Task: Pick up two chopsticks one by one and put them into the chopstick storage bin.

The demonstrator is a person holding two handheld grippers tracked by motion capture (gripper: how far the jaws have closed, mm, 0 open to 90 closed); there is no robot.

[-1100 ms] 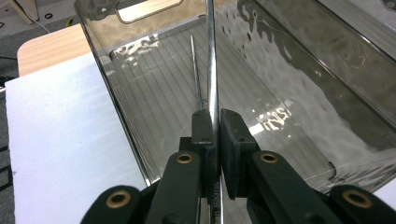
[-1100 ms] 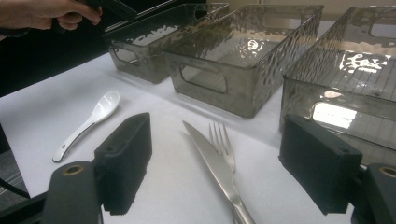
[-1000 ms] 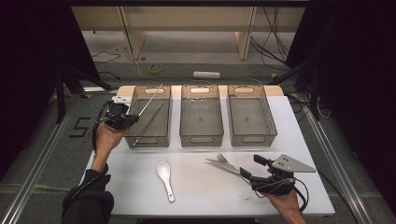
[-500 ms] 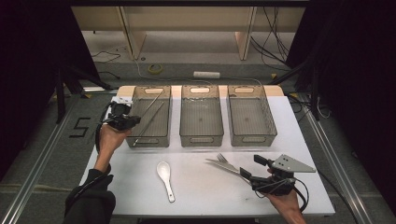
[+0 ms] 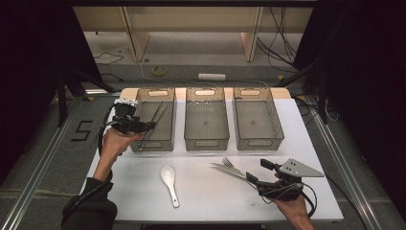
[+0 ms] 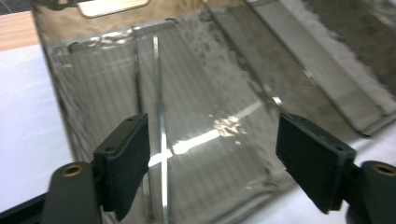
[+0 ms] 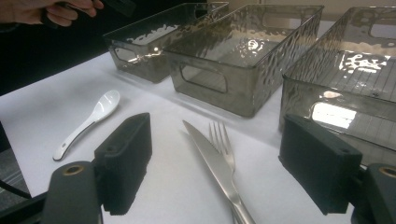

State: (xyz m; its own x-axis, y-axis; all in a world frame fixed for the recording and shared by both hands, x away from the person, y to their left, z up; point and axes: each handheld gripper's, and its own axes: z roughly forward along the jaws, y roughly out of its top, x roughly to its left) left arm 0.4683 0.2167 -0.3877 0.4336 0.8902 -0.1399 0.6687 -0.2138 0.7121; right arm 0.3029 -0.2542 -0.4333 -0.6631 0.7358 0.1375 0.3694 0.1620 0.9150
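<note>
High view: a white counter (image 5: 206, 191) carries three smoked-plastic bins in a row across the upper middle of the frame. The left tongs (image 5: 143, 125) hang over the near left edge of the left bin (image 5: 158, 143); their jaws have just been opening and now stand wide apart with nothing between them. A pair of metal chopsticks (image 5: 155, 117) lies inside that bin, running from its near left corner toward the far wall. The middle bin (image 5: 207, 141) and the right bin (image 5: 253, 143) stand just beside it.

Left gripper view confirms this: the chopsticks (image 6: 159, 121) rest on the ribbed bin floor, near the left pad, clear of both pads.

At the lower right of the high view, the right tongs (image 5: 258, 172) sit low over the counter, jaws spread and gripping nothing. A table knife (image 5: 230, 169) and a fork (image 5: 231, 164) lie side by side just ahead of them. Right gripper view shows the knife (image 7: 210, 154) and fork (image 7: 222, 140) on the counter between the open pads, untouched. A white ceramic soup spoon (image 5: 170, 184) lies at lower centre, well apart from both tongs.
</note>
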